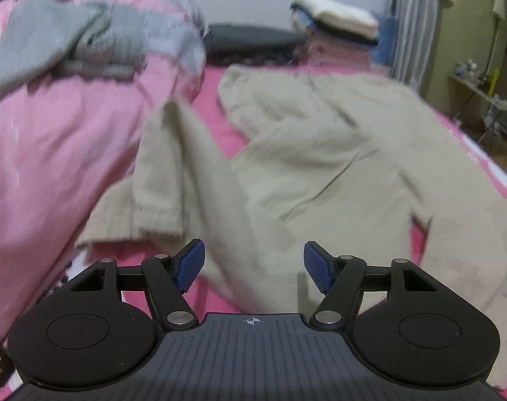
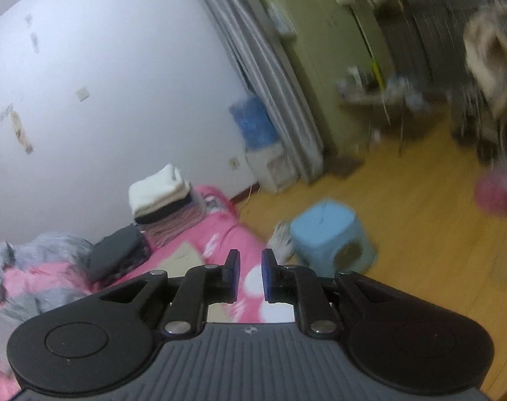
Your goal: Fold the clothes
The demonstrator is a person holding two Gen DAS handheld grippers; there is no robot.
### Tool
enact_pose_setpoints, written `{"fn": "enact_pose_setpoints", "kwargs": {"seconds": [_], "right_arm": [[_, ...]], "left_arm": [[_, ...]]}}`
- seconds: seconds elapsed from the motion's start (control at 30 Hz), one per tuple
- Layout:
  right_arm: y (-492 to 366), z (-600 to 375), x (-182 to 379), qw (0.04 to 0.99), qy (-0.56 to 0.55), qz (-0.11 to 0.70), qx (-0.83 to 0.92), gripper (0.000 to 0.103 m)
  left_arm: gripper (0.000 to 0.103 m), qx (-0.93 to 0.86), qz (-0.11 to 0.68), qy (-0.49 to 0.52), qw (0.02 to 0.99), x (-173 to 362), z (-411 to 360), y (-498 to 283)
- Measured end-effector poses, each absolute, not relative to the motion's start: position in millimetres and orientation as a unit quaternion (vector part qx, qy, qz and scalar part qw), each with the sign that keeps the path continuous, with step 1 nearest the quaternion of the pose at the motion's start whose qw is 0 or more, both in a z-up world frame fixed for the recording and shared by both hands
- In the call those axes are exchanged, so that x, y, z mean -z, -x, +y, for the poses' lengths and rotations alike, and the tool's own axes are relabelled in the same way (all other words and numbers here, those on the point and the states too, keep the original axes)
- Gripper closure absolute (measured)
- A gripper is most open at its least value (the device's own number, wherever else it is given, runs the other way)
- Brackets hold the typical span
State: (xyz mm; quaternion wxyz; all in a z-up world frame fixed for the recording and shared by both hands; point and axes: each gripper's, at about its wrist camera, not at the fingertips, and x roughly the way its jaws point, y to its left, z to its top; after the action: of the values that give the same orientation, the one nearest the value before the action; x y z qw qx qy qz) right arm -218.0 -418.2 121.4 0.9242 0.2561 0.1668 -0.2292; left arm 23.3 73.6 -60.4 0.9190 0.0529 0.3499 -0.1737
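My left tongs (image 1: pixel 254 265) sit closest in the left wrist view, their blue pads spread wide with nothing between them, hanging just above the near hem of the beige garment (image 1: pixel 320 153).

From largest to smallest: the bed (image 1: pixel 216 97), under its pink cover, carries everything. The pink duvet (image 1: pixel 62 140) is heaped along the left side, I judge to keep the middle free as a folding area. The beige garment lies spread across that middle, still rumpled, 1 sleeve (image 1: pixel 163 173) doubled over toward the duvet, so folding looks barely begun. A grey garment (image 1: pixel 62 40) waits on top of the duvet, probably next in line. At the far end, against the wall, stands a stack of folded clothes (image 2: pixel 159 193) beside a dark folded piece (image 2: pixel 119 250), seemingly the finished pile, kept clear of the working area.

My right tongs (image 2: pixel 250 275) are raised and aimed past the bed's far corner toward the floor; the pads stand close with a narrow gap, pinching nothing.

Edges: the bed's right side drops to wooden floor (image 2: pixel 403 234), where a light blue stool (image 2: pixel 333 237) stands just beside the bed. The garment's right part nears that edge, so I would pull inward. Above the garment there is open room for both tongs.
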Motion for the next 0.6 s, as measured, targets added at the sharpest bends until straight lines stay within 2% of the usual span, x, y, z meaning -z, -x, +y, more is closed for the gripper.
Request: {"fn": "enact_pose_setpoints", "kwargs": {"seconds": [0.2, 0.3, 0.37, 0.47, 0.6], "right_arm": [[171, -442, -105, 0.937, -0.184, 0.210, 0.210, 0.084], [141, -439, -74, 0.941, -0.157, 0.248, 0.166, 0.083], [120, -431, -48, 0.944, -0.128, 0.277, 0.122, 0.076], [98, -418, -4, 0.935, -0.112, 0.333, 0.058, 0.073], [85, -408, 41, 0.909, -0.150, 0.386, 0.045, 0.073]], "left_arm": [[0.037, 0.235, 0.321, -0.076, 0.914, 48, 37, -7], [0.037, 0.271, 0.328, -0.083, 0.901, 50, 14, -4], [0.037, 0.297, 0.331, -0.089, 0.891, 52, 0, -3], [0.037, 0.346, 0.326, -0.094, 0.875, 54, -21, -1], [0.037, 0.410, 0.334, -0.080, 0.845, 57, -45, -6]]}}
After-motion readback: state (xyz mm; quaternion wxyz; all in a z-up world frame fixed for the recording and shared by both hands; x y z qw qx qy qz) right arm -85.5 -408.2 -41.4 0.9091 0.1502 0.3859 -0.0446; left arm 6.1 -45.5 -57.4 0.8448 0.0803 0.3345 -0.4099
